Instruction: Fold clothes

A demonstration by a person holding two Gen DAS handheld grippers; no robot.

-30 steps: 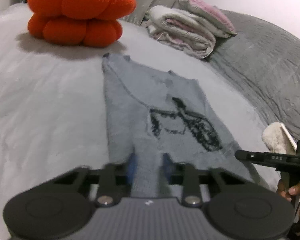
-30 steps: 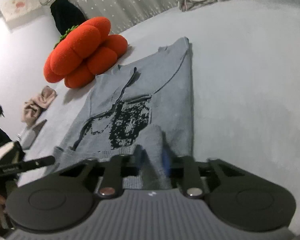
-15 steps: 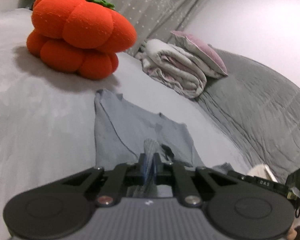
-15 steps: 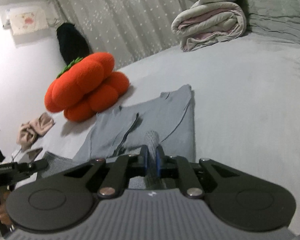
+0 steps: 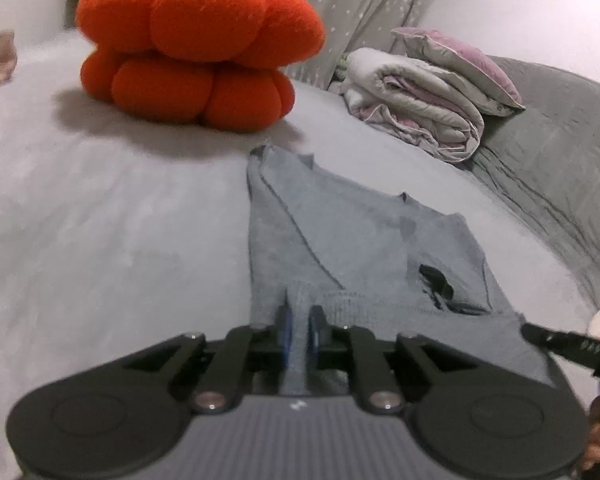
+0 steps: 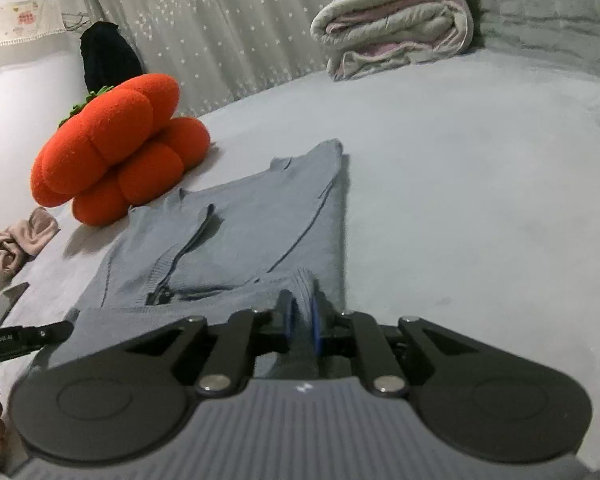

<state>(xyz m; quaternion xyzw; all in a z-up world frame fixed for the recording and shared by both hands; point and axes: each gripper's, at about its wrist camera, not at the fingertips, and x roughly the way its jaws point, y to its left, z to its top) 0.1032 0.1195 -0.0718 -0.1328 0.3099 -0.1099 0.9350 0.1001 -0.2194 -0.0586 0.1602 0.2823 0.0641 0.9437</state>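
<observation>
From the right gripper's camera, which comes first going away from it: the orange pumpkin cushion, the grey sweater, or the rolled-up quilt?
1. Grey sweater, its hem between the right gripper fingers.
2. Orange pumpkin cushion, farther back on the left.
3. Rolled-up quilt, farthest, upper right.

Grey knit sweater (image 5: 352,232) with a black motif, flat on the bed, hem folded up over its lower half.

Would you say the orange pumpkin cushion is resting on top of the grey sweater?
No, the pumpkin cushion sits on the bedsheet beyond the sweater, with bare sheet between them.
</observation>
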